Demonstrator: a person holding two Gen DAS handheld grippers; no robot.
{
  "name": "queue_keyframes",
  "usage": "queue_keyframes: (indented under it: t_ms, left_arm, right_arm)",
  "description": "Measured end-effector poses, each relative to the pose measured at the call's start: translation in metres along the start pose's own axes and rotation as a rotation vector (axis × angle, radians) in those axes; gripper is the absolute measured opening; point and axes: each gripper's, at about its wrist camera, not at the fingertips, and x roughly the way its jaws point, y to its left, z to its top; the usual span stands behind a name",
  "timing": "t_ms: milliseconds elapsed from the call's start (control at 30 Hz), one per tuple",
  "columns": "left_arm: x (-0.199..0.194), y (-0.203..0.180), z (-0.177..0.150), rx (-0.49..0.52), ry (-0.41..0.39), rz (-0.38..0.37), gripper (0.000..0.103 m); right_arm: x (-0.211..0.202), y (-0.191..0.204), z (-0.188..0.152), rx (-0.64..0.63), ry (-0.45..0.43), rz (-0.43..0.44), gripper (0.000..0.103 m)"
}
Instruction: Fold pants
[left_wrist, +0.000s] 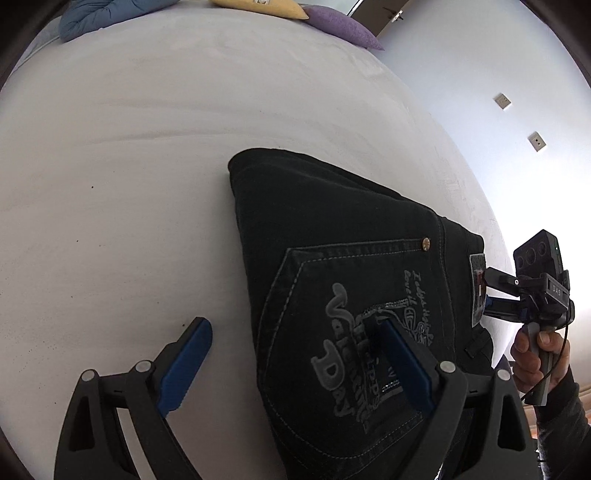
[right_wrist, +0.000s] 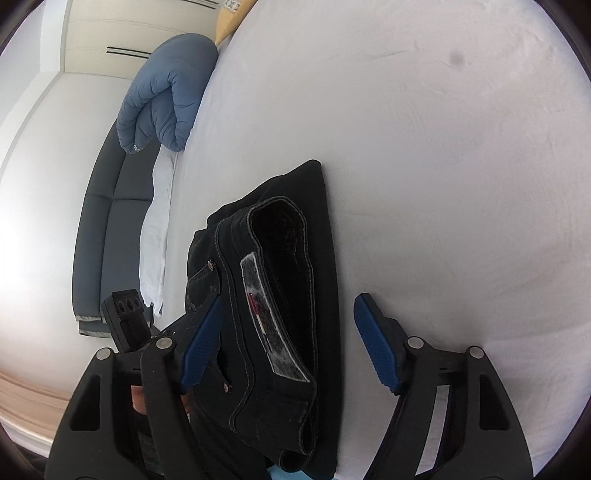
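Observation:
Black jeans (left_wrist: 332, 258) lie folded into a compact stack on the white bed (left_wrist: 129, 184), back pocket with grey lettering facing up. My left gripper (left_wrist: 291, 354) is open and empty, hovering over the pocket's left edge. The right gripper (left_wrist: 487, 299) shows at the waistband end, held by a hand. In the right wrist view the jeans (right_wrist: 280, 295) show the open waistband and a grey label. My right gripper (right_wrist: 288, 332) is open, its jaws straddling the waistband end without gripping it.
A blue folded duvet (right_wrist: 162, 99) lies at the bed's edge, also in the left wrist view (left_wrist: 92, 18). Yellow (left_wrist: 258, 7) and purple (left_wrist: 343, 26) pillows sit at the far end. A dark sofa (right_wrist: 107, 221) stands beside the bed.

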Motion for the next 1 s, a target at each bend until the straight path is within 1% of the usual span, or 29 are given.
queue_keyframes:
  t_ms: [33, 100, 133, 200, 233, 333, 400, 533, 633, 667, 800, 1000]
  left_arm:
    - [0.002, -0.004, -0.001, 0.018, 0.010, 0.003, 0.092]
    - [0.006, -0.013, -0.003, 0.051, 0.030, 0.014, 0.086]
    - [0.008, -0.017, -0.004, 0.067, 0.036, 0.023, 0.084]
    - [0.010, -0.025, -0.007, 0.088, 0.046, 0.030, 0.073]
    - [0.011, -0.030, -0.008, 0.100, 0.048, 0.048, 0.072]
    - [0.012, -0.043, -0.012, 0.128, 0.049, 0.108, 0.066]
    - [0.011, -0.050, -0.015, 0.138, 0.042, 0.134, 0.061]
    - [0.007, -0.064, -0.023, 0.172, 0.029, 0.189, 0.054]
    - [0.005, -0.070, -0.028, 0.172, 0.020, 0.209, 0.047]
    - [0.003, -0.072, -0.030, 0.171, 0.018, 0.215, 0.043]
    - [-0.003, -0.071, -0.035, 0.165, 0.018, 0.219, 0.037]
    - [-0.011, -0.074, -0.038, 0.176, 0.012, 0.231, 0.029]
  right_arm:
    - [0.005, 0.001, 0.001, -0.010, 0.012, -0.009, 0.055]
    - [0.015, 0.006, 0.000, -0.030, 0.021, -0.029, 0.053]
    - [0.018, 0.008, -0.001, -0.038, 0.021, -0.040, 0.048]
    - [0.024, 0.010, -0.003, -0.048, 0.024, -0.067, 0.041]
    - [0.028, 0.016, -0.002, -0.050, 0.020, -0.075, 0.038]
    - [0.035, 0.021, -0.005, -0.069, 0.007, -0.102, 0.034]
    - [0.038, 0.027, -0.006, -0.092, -0.001, -0.134, 0.032]
    - [0.040, 0.039, -0.010, -0.146, -0.019, -0.206, 0.028]
    - [0.042, 0.050, -0.013, -0.191, -0.034, -0.255, 0.024]
    - [0.042, 0.054, -0.015, -0.210, -0.039, -0.273, 0.024]
    - [0.044, 0.072, -0.020, -0.277, -0.057, -0.329, 0.019]
    - [0.039, 0.090, -0.025, -0.325, -0.080, -0.357, 0.015]
